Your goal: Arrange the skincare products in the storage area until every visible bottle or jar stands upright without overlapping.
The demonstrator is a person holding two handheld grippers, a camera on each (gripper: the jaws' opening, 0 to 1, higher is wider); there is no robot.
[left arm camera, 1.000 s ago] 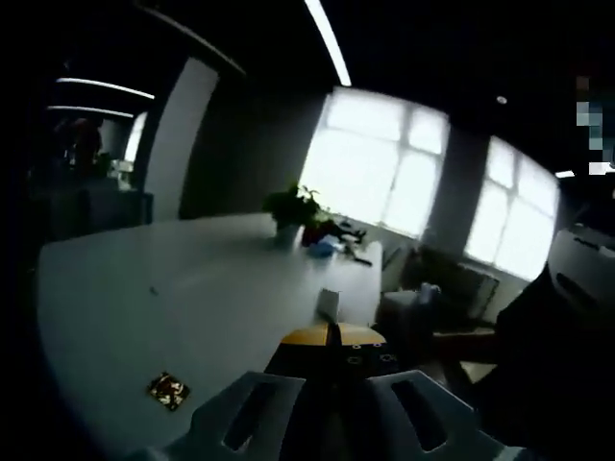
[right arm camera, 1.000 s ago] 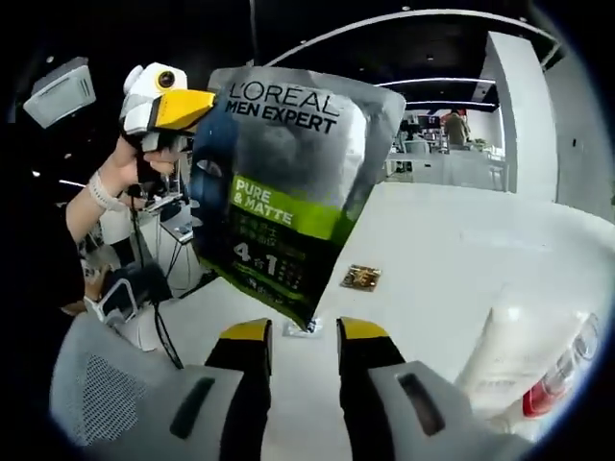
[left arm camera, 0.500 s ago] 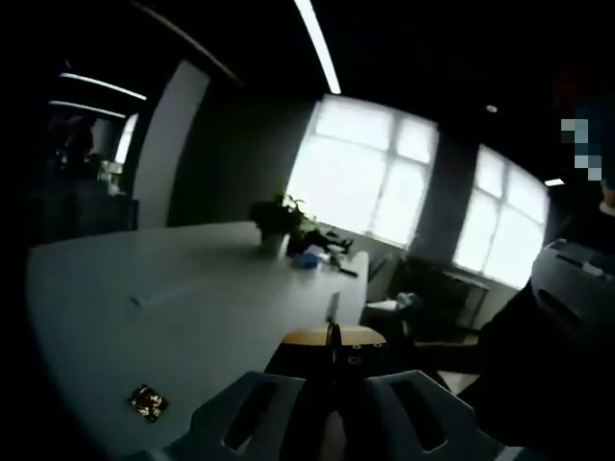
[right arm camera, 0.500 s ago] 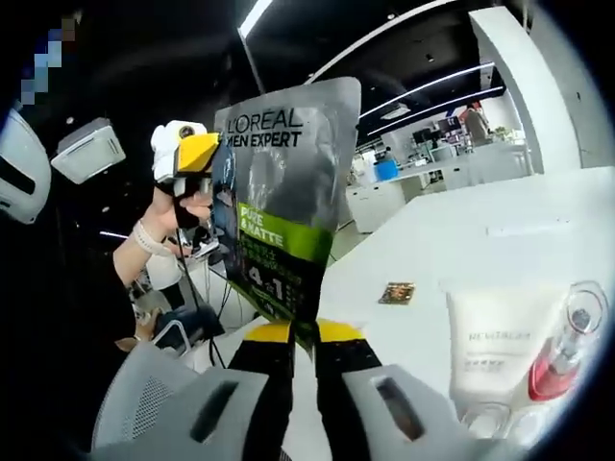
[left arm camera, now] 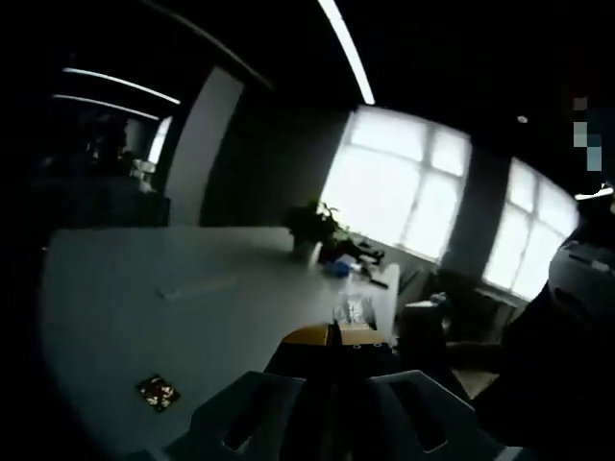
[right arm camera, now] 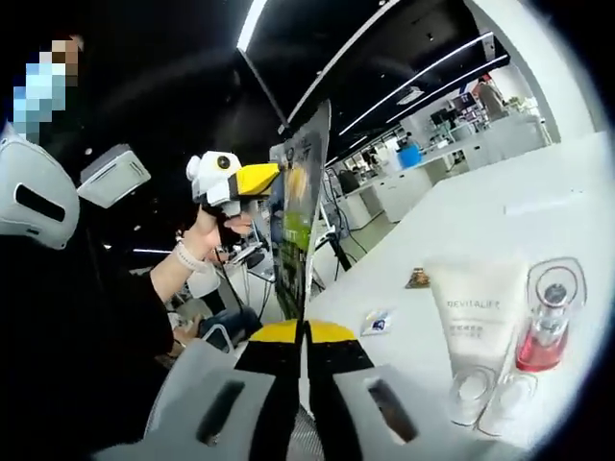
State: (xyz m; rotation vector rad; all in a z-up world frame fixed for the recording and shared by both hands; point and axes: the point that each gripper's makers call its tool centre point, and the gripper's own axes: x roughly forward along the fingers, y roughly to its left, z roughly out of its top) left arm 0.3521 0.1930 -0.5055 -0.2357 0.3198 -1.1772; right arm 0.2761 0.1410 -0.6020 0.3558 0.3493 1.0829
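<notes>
Right gripper view, bottom centre: right gripper [right arm camera: 304,336] has its yellow-tipped jaws pressed together on the lower edge of the grey and green pouch [right arm camera: 300,216], which rises edge-on from the jaws to frame centre. At left of centre the left gripper [right arm camera: 252,180] pinches the pouch's upper edge, a hand [right arm camera: 204,230] below it. So the pouch hangs in the air between both tools, above the near edge of the white table [right arm camera: 461,206].

Lower right, on the table: a white tube [right arm camera: 478,322] standing cap-down, just beside it a clear bottle with pink liquid [right arm camera: 543,331], upright. Two clear rounded pieces lie in front of them; what they are I cannot tell. Further back, a small sachet [right arm camera: 377,322] and a dark square tag [right arm camera: 418,279] lie flat.

Left gripper view: jaws together at bottom centre, pouch edge-on as a thin line between them. A potted plant [left arm camera: 312,226] stands far back, centre.

Judgement: step in hand is carrying the pouch to the group. Lower it bottom edge first, beside the tube and not touching it, on bare table. Free the top only once it stands.
</notes>
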